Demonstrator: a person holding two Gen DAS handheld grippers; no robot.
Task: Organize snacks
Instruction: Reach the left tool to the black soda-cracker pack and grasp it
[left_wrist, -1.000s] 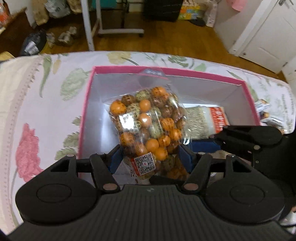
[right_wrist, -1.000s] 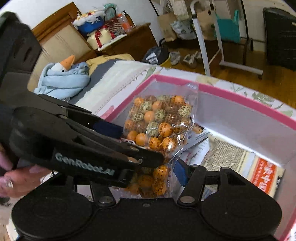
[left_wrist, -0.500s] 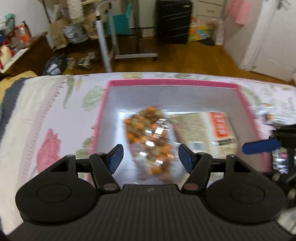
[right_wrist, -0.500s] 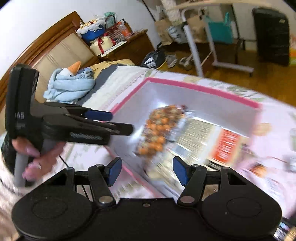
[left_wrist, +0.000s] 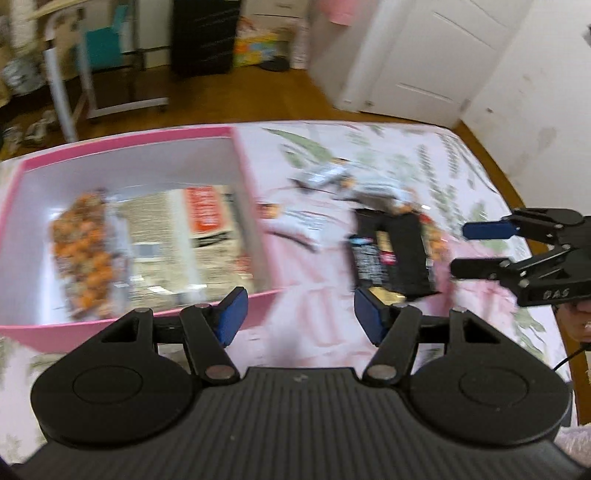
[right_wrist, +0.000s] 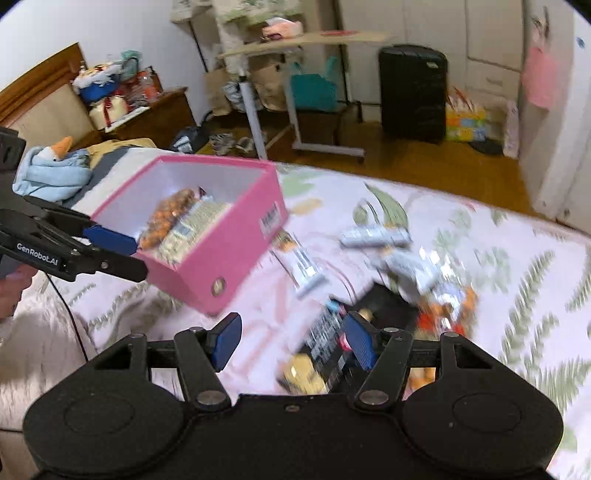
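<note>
Bed (right_wrist: 498, 258): floral cover, carrying everything.
Pink box (right_wrist: 229, 254): at 10 o'clock in the right wrist view; holds bag of orange balls (left_wrist: 83, 251) and a printed packet (left_wrist: 177, 236).
Loose snack packets (right_wrist: 388, 266): on the cover, at 3 o'clock of the box.
Left hand-held gripper (left_wrist: 297, 319): spread wide, empty.
Right hand-held gripper (right_wrist: 290, 341): spread wide, empty.

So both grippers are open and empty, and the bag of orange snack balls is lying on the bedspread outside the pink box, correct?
Not quite. The bag of orange snack balls lies inside the pink box, beside a tan packet, as the left wrist view shows. The left gripper and right gripper are indeed open and empty.
</note>
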